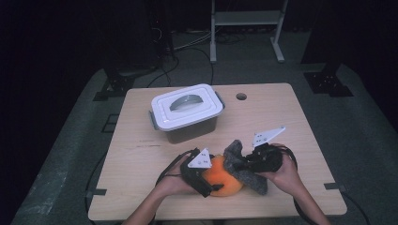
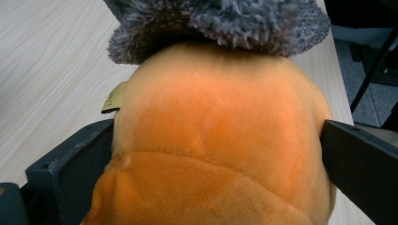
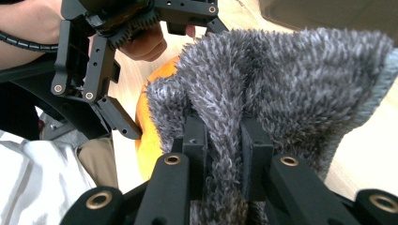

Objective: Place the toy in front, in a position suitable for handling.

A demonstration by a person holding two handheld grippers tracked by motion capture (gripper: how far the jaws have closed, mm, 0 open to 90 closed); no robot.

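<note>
The orange plush toy [image 1: 224,180] looks light and squashy between the left tool's [image 1: 212,188] wide jaws; the right tool [image 1: 241,165] pinches the soft grey fleece cloth [image 1: 237,159], best held by a bunched fold.

You can read no text here. The small yellowish tag [image 2: 113,98] on the left side of the orange plush toy [image 2: 211,150] carries faint marks too blurred to make out, and the faint line printed on the table [image 1: 141,146] is too small.
</note>
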